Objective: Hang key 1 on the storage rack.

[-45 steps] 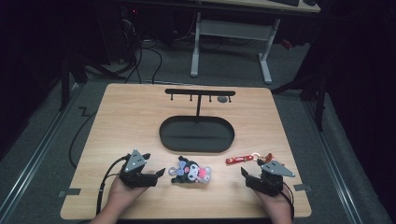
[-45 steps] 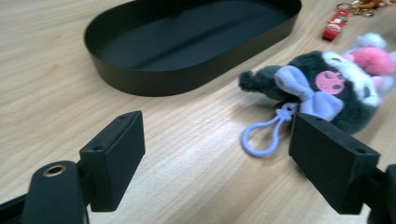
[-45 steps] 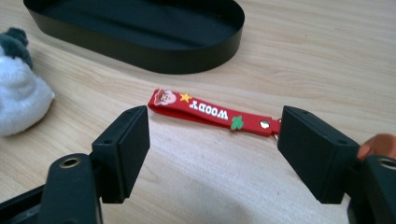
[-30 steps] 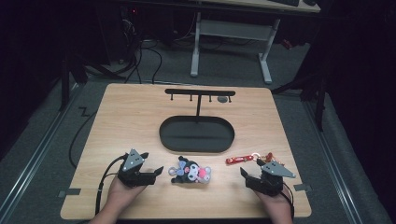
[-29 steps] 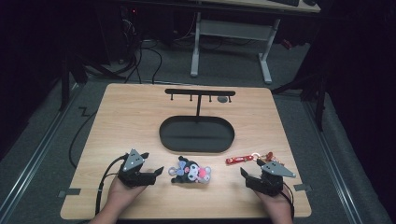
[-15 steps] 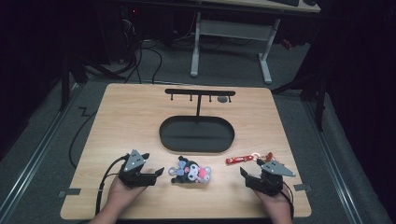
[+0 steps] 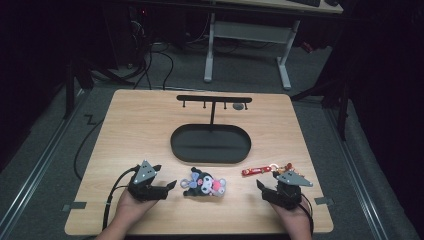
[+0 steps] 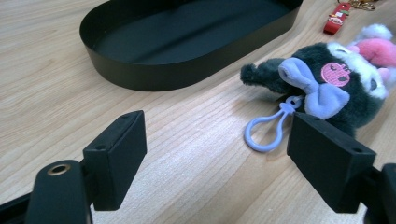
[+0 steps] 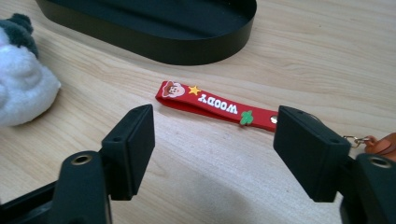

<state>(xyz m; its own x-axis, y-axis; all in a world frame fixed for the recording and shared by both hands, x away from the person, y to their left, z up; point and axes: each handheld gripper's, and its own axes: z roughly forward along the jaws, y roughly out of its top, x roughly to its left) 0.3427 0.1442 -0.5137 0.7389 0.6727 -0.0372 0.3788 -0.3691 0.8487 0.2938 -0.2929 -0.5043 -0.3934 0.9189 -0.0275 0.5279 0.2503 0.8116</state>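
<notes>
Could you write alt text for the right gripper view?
A red Woody strap lies flat on the wooden table, just beyond the open right hand-held gripper. A black oval tray sits behind it.

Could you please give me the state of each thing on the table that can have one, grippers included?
left gripper: open, nothing between its jaws, aimed at the plush's loop.
right gripper: open, jaws just closing a little, nothing between them.
plush keychain: lying on the table, untouched.
red strap keychain: lying flat, untouched.
oval tray: empty.
hanger rack: upright, no keychain on its hooks.
</notes>
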